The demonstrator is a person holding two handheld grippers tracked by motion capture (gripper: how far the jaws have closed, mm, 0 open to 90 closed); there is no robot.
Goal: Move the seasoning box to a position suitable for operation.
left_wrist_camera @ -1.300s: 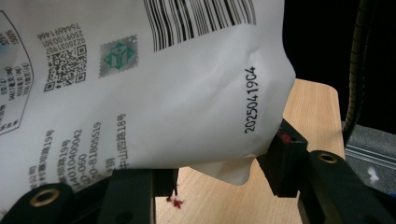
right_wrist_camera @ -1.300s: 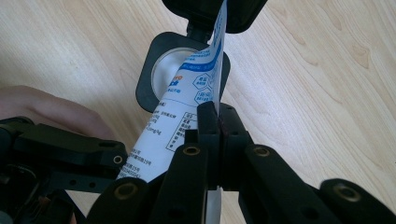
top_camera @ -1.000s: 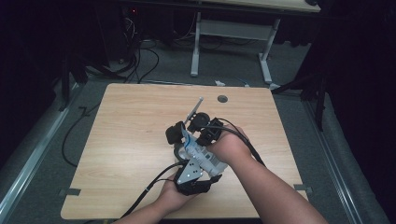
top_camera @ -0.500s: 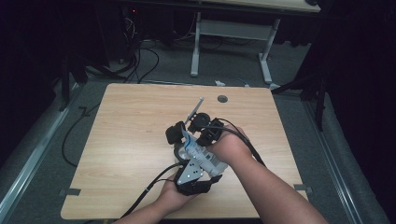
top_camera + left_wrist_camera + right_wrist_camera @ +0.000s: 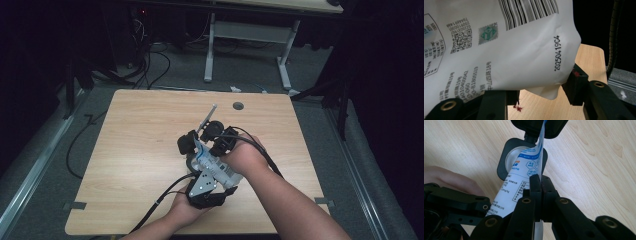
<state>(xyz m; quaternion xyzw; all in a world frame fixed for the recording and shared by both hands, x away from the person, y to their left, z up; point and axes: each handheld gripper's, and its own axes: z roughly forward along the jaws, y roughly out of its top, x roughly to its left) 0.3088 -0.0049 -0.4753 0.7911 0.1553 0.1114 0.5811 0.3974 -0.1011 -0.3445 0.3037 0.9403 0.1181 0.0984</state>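
A white tube [image 5: 511, 55] with a barcode, black print and blue marks sits between my two grippers above the middle of the wooden table [image 5: 140, 150]. My left gripper [image 5: 542, 90] has its jaws on either side of the tube's thick body, and the right pad [image 5: 574, 83] presses a corner of it. My right gripper [image 5: 540, 182] is shut on the tube's [image 5: 524, 170] thin flat edge. In the high view the left gripper [image 5: 197, 162] lies under its grey plate, with the right gripper [image 5: 222, 145] just to its right. A black piece with a silver disc [image 5: 521, 157] lies behind the tube.
The table has a round hole [image 5: 238, 106] near its far edge. Another desk's white legs [image 5: 210, 50] stand beyond it, and cables [image 5: 150, 65] lie on the floor at the back left. A hand [image 5: 446, 180] is close on the left of the right gripper view.
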